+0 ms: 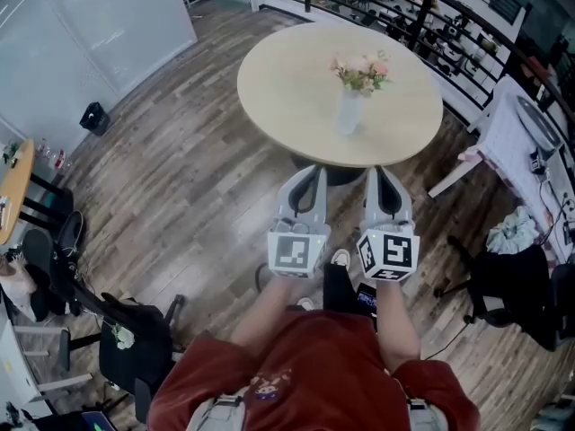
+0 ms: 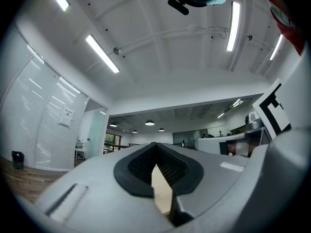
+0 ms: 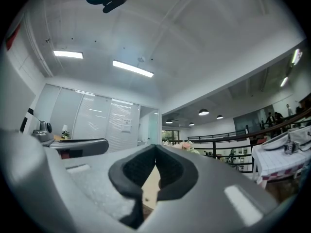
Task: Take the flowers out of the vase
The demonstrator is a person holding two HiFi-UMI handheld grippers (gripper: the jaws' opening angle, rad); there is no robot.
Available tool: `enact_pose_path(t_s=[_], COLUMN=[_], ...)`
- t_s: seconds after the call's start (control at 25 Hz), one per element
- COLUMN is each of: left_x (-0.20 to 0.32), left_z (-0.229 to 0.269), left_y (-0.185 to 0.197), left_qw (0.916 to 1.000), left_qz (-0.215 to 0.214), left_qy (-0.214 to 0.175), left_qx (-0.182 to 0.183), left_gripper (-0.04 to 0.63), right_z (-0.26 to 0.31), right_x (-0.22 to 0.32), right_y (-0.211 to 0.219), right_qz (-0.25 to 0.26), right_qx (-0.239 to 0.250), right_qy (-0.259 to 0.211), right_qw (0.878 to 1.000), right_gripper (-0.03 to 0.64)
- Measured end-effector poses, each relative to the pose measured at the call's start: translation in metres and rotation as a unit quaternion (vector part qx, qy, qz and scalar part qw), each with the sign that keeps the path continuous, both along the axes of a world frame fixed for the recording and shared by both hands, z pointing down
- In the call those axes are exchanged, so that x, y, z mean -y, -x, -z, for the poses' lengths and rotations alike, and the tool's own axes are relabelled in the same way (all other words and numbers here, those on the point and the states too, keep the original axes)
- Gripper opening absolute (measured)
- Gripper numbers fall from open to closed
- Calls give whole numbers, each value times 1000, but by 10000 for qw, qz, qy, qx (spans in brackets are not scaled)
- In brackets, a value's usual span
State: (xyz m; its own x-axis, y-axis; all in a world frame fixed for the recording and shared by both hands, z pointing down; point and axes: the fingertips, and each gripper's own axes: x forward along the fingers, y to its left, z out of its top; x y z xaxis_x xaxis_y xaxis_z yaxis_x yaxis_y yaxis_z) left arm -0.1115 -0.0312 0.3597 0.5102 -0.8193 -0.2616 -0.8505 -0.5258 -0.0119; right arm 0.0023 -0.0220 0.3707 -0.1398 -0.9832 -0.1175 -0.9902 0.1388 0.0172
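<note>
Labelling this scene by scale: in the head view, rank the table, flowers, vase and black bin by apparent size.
1. table
2. flowers
3. vase and bin look about alike. The bin stands on the floor, farther from the camera, so I leave those two unranked.

Head view looks steeply down; 2 gripper views tilt upward, sharing ceiling (image 2: 160, 57).

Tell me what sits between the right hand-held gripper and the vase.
Nothing stands there. In the head view, only bare table lies between the right hand-held gripper and the vase, which holds its flowers.
</note>
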Motion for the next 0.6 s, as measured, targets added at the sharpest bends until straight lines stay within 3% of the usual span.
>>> enact_pose_path(t_s=[0.16,0.6], left_x=[20,115], left_z=[-4,1], left_y=[-15,-84], left_qw=[9998,9998], left_qz=[42,17], left_qy=[-136,-56], left_qx=[137,194], left_gripper=[5,5], right_z=[-6,-2], right_x=[21,113], right_y=[-14,-79], right_qz=[-14,26], right_qx=[41,144], right_qy=[27,8], right_qw=[10000,9999], right_gripper=[3,3])
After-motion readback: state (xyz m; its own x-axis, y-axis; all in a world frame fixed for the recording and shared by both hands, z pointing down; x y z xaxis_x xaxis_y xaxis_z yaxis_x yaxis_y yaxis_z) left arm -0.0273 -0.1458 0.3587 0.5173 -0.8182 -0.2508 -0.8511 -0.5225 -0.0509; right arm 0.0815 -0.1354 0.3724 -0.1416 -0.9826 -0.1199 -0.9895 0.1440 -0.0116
